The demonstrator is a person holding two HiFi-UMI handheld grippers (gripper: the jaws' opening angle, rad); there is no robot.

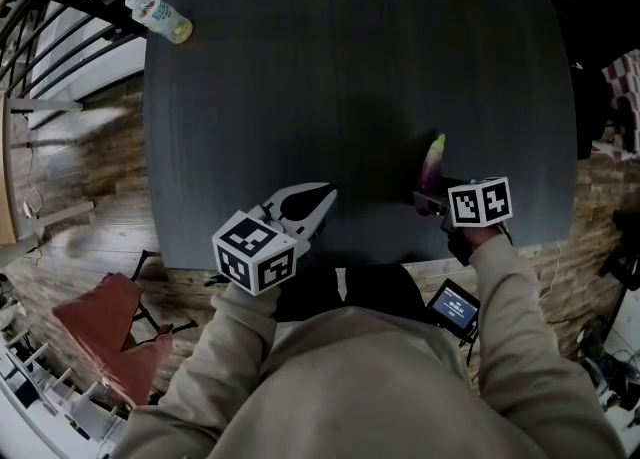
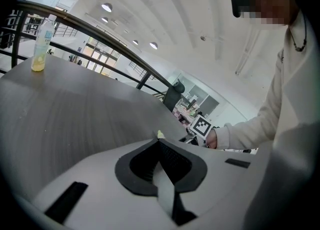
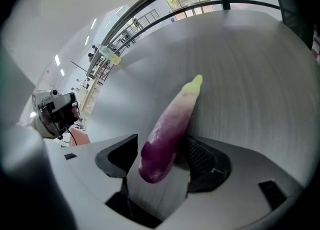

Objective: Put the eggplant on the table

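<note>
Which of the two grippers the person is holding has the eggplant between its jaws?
The right gripper: the purple eggplant sits between its open jaws. The left gripper is shut, with nothing in it.

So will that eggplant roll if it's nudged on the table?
Probably: the eggplant is round and tapered, so it may roll in a curve toward its pale tip. The glossy skin looks slippery. It looks straight and unsagging, so likely stiff.

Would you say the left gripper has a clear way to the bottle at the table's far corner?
Probably yes: only bare table lies between the left gripper and the bottle, though it is a long stretch.
</note>
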